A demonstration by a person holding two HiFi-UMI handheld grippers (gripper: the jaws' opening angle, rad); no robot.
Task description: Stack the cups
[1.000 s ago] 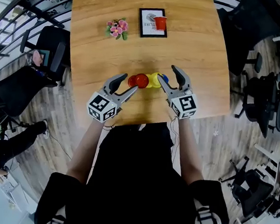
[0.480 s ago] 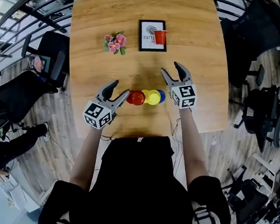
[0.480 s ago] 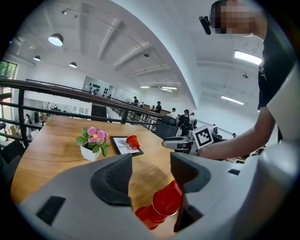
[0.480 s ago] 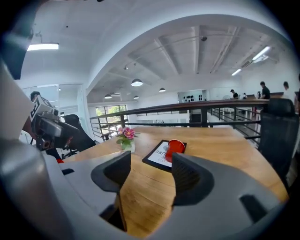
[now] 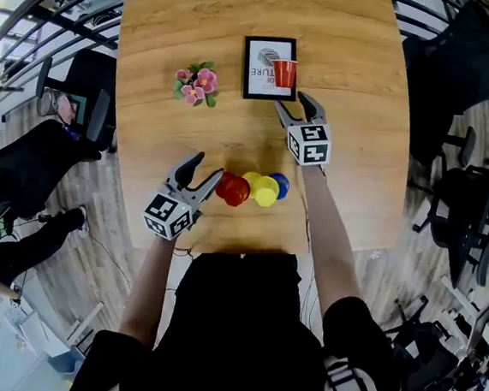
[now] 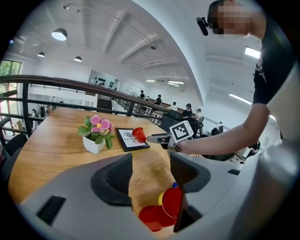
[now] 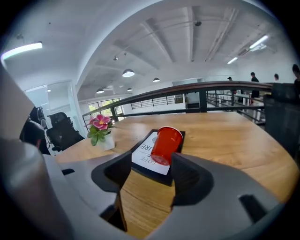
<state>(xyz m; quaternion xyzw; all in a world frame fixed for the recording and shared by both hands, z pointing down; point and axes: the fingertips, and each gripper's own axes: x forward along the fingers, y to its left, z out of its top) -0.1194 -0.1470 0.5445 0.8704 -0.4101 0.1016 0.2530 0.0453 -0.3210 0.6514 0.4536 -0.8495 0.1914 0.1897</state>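
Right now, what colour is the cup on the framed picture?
The cup is red; it shows best in the right gripper view.

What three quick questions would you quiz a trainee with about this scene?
1. Which gripper points at the red cup on the framed picture: A left, B right?
2. True or false: the flower pot stands on the framed picture.
3. Which colours are the cups by the left gripper?
Key: 1 B, the right gripper, jaws apart, just closing slightly, nothing between them. 2 false. 3 red, yellow, blue.
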